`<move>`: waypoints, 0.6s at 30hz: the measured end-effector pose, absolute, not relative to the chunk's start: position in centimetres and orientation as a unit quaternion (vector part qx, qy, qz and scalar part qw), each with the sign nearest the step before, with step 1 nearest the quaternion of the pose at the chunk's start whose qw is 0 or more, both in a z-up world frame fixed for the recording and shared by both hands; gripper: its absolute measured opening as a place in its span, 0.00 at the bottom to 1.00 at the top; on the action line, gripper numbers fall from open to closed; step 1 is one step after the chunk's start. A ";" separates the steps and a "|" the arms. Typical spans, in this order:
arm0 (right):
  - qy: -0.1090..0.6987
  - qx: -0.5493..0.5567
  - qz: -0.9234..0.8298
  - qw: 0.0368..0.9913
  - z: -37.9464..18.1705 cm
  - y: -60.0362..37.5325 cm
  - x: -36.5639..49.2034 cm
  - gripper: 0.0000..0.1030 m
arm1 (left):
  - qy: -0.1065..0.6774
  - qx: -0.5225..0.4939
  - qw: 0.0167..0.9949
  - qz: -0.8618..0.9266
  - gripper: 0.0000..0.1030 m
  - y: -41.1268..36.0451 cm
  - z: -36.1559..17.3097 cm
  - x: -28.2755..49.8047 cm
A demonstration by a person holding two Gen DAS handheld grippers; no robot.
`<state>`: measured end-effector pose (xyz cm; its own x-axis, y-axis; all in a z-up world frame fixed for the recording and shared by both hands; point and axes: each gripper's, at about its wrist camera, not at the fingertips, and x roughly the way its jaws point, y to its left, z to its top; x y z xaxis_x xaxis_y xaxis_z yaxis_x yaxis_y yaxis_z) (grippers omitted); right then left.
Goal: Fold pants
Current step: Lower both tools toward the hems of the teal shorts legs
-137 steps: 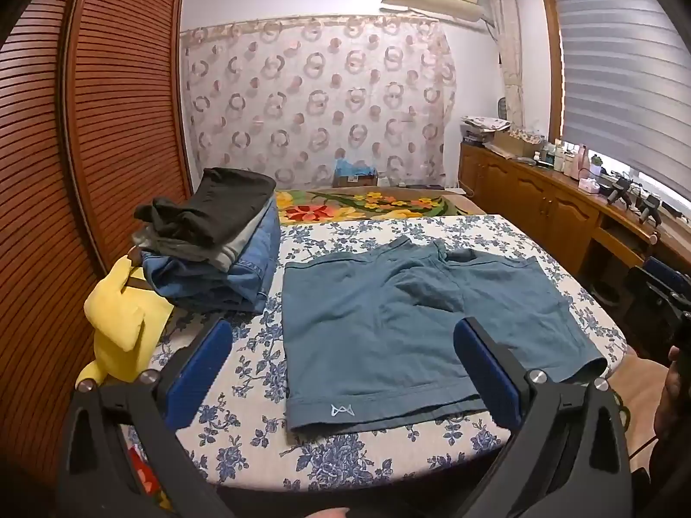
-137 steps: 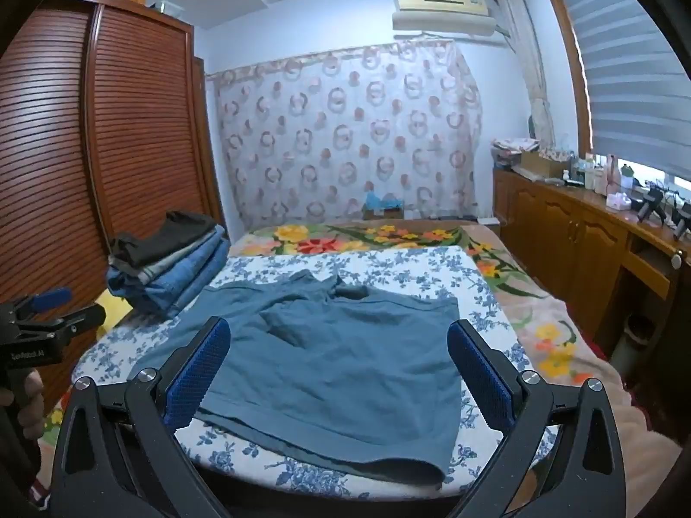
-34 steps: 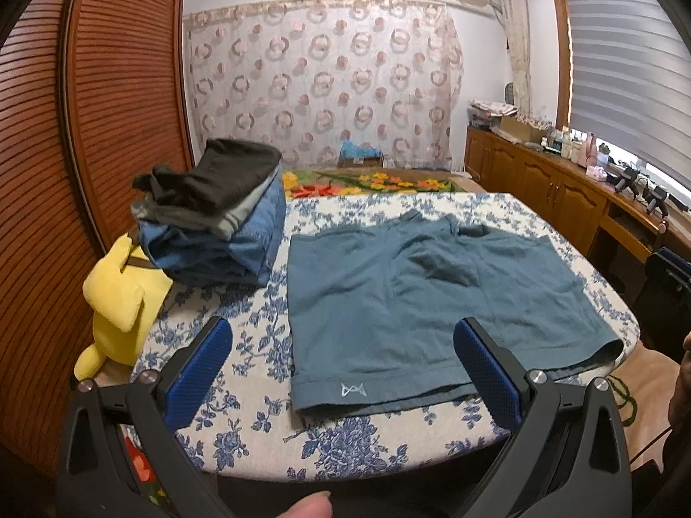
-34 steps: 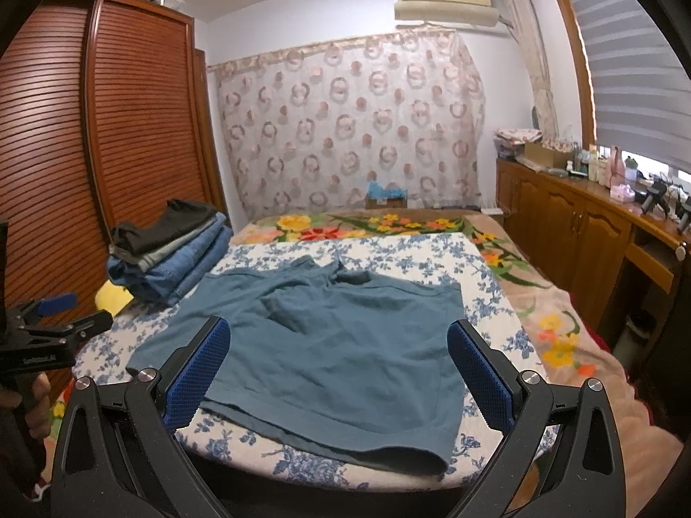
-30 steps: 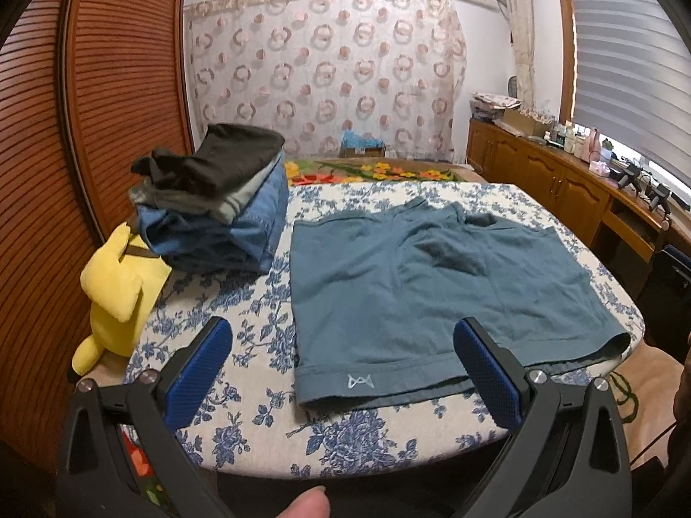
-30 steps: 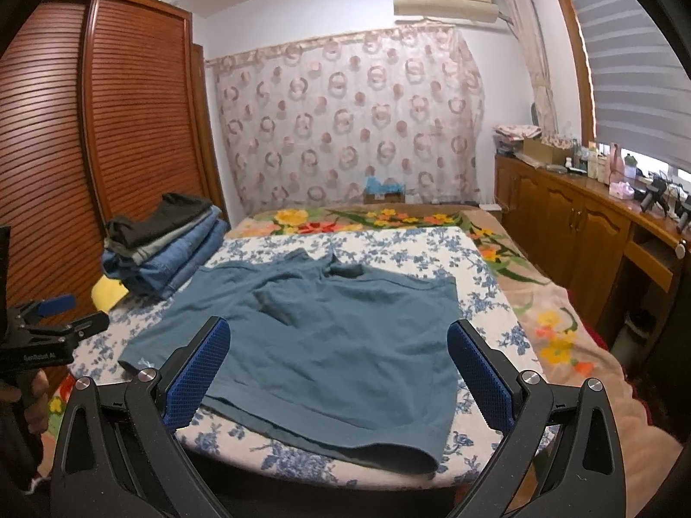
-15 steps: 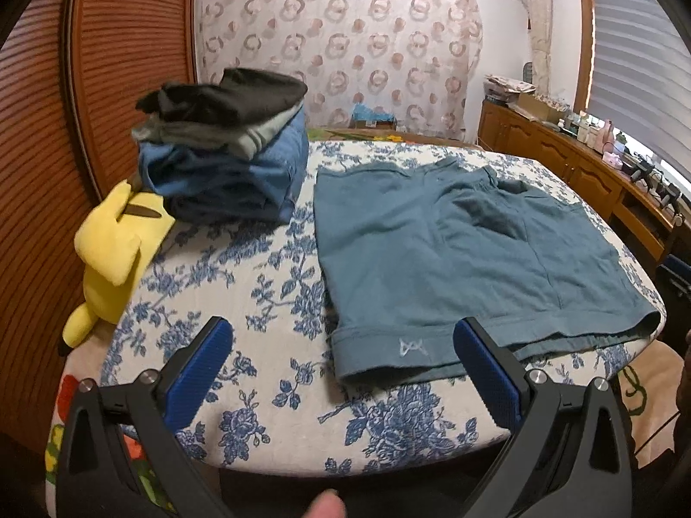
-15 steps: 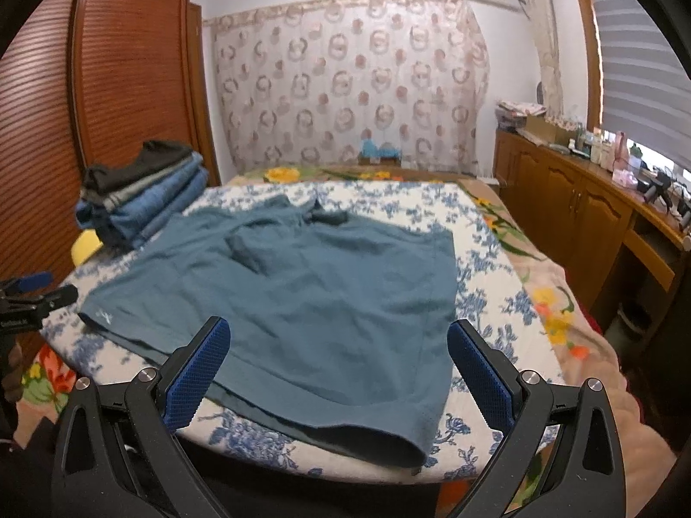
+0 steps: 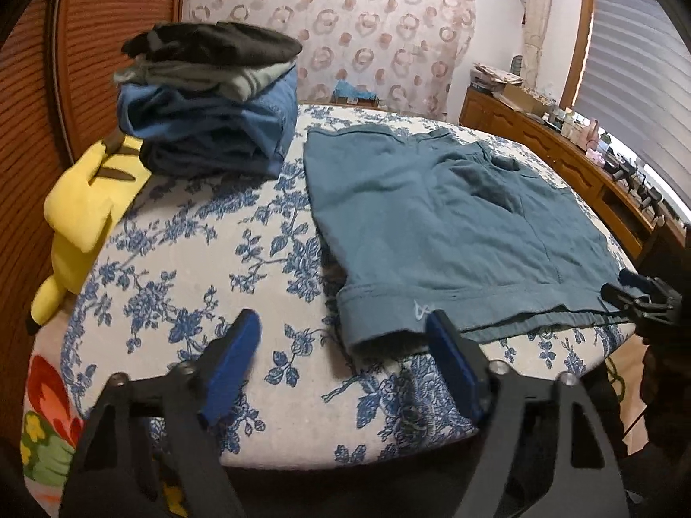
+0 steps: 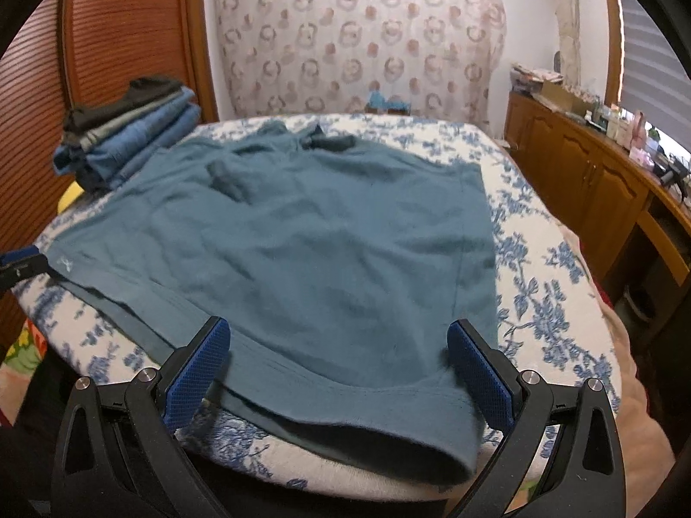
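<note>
A: Where are the pants (image 9: 449,220) lying?

B: Spread flat on the flowered bedsheet (image 9: 207,267), waistband toward the curtain (image 9: 345,26), both leg hems at the near edge of the bed. Half a second ago that near edge sat lower in both views; now the hems fill more of each.

A: And the left gripper (image 9: 341,358)?

B: Its jaws are closing, narrower than they stood a second ago, though nothing is pinched. The left leg's hem corner, the one with the small white logo, lies between the blue pads (image 9: 235,358), and the pads do not press it. The right pad looks to brush the hem, but the blur there keeps me from being sure.

A: The right gripper (image 10: 337,367)?

B: Spread wide over the right leg's hem, where the cloth droops over the bed's edge. Fabric sits between the pads with no squeeze on it. It has come down closer to the cloth than in the previous frame.

A: Any room to work?

B: Bare sheet to the left of the pants, up to the stack of folded clothes (image 9: 207,103) and the yellow plush toy (image 9: 82,211) at the far left edge. On the right, a strip of sheet runs beside the pants before the bed drops toward the wooden cabinets (image 10: 578,172). The stack is near the waistband corner but apart from it.
</note>
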<state>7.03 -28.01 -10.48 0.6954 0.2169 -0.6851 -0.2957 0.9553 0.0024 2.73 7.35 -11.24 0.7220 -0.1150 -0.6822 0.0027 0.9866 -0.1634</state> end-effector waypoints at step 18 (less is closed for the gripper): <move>0.359 -0.061 0.141 0.920 -11.4 -28.3 7.0 1.00 | 0.374 -0.105 0.920 -0.057 0.31 7.4 -11.8 3.5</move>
